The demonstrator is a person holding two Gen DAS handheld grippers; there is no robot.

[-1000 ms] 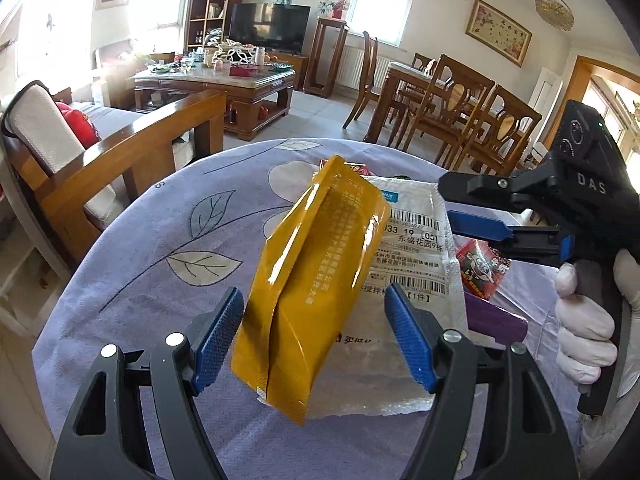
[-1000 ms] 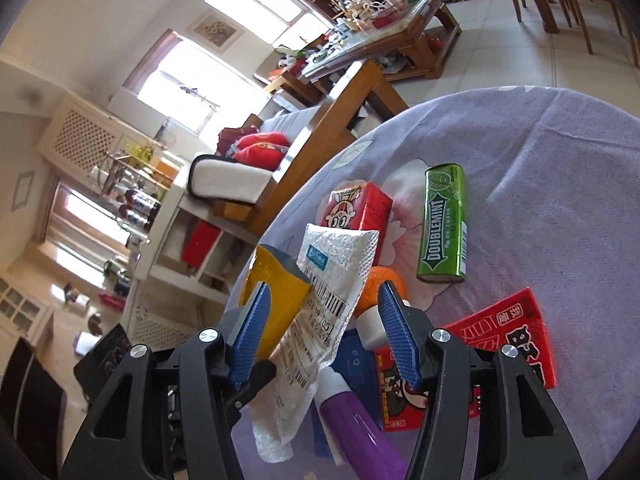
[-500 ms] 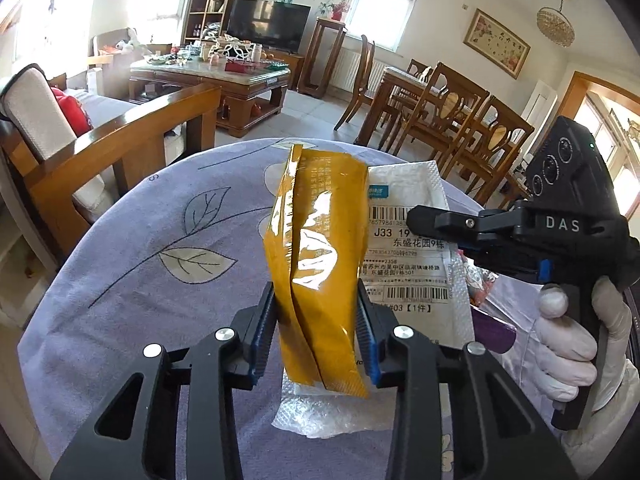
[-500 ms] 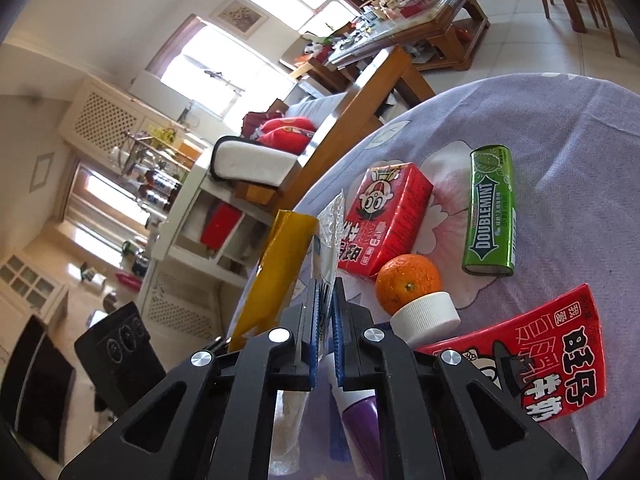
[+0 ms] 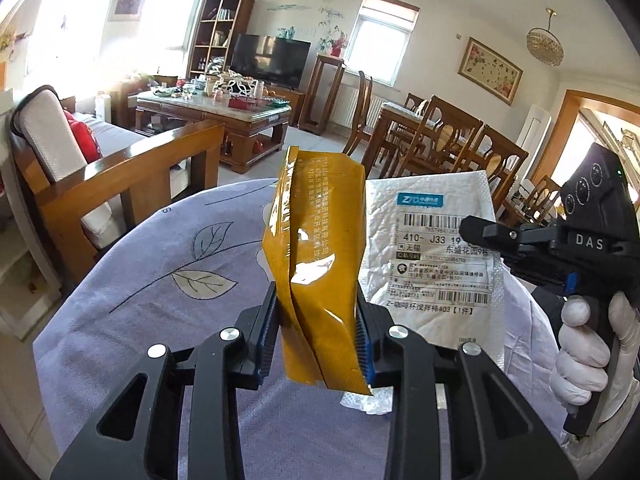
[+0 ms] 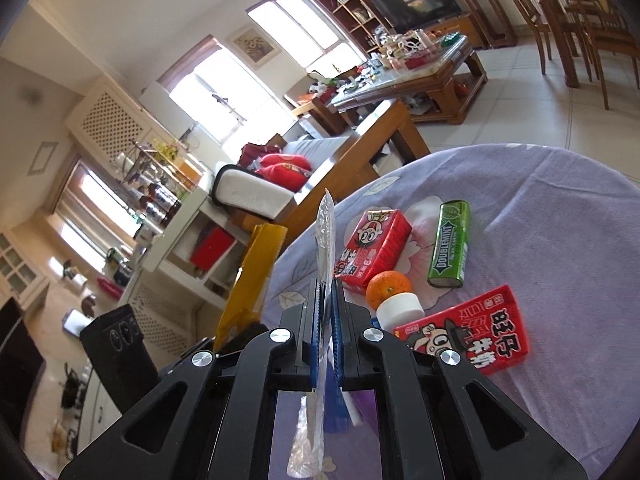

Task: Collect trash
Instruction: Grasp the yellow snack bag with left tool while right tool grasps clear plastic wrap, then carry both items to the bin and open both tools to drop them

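Note:
My left gripper (image 5: 318,334) is shut on a crumpled yellow foil pouch (image 5: 320,256) and holds it upright above the purple tablecloth (image 5: 172,280). My right gripper (image 6: 327,326) is shut on a white bubble mailer (image 6: 326,232), seen edge-on. In the left wrist view the mailer (image 5: 436,256) shows its shipping label, with the right gripper (image 5: 480,229) clamped on its right edge. The yellow pouch (image 6: 256,272) hangs just left of the mailer in the right wrist view.
On the cloth (image 6: 540,208) lie a red milk carton (image 6: 376,252), a green Doublemint pack (image 6: 450,244), an orange (image 6: 388,288), a white cap (image 6: 400,310) and a red flat packet (image 6: 468,332). A wooden sofa arm (image 5: 132,176) stands beyond the table's left edge.
Both grippers closed, left on the yellow pouch and right on the mailer. Both items have since been lifted off the table and stand upright.

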